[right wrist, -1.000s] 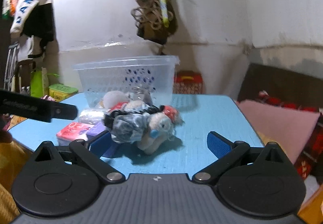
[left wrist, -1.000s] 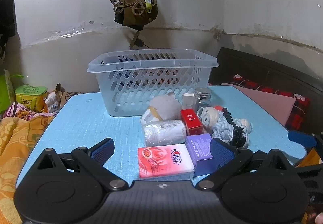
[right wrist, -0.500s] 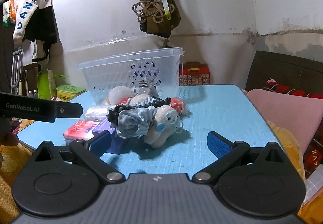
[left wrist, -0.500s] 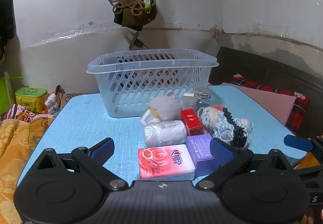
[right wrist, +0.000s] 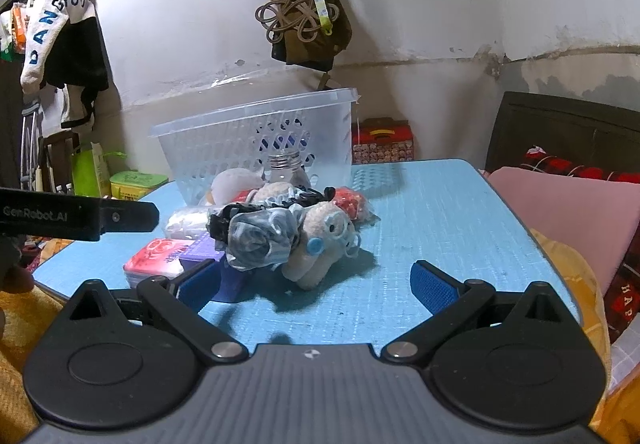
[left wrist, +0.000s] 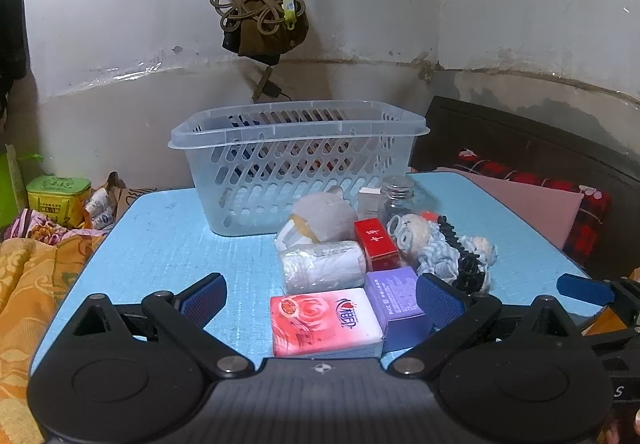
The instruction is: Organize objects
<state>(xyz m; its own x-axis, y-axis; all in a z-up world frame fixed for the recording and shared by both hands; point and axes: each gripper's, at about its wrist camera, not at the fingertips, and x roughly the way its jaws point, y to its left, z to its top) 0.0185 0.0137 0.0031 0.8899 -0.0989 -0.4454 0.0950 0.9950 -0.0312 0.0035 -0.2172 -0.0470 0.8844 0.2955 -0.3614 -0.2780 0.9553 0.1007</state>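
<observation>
Both views have crept closer to the pile. From your left claw [left wrist: 320, 298], wide open and holding nothing, you see the pink tissue pack [left wrist: 324, 320] right between the fingers, so it is easy to grab. The basket [left wrist: 298, 164] waits behind. From your right claw [right wrist: 314, 284], open and empty too, the plush toy [right wrist: 324, 244] lies just ahead on the blue worktop [right wrist: 432, 212].

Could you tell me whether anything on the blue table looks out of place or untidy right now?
Yes: the basket holds no table items, while the things meant for it lie heaped in front of it. The tissue pack and purple box sit at the table's near edge, and the roll of bags lies on its side.
</observation>
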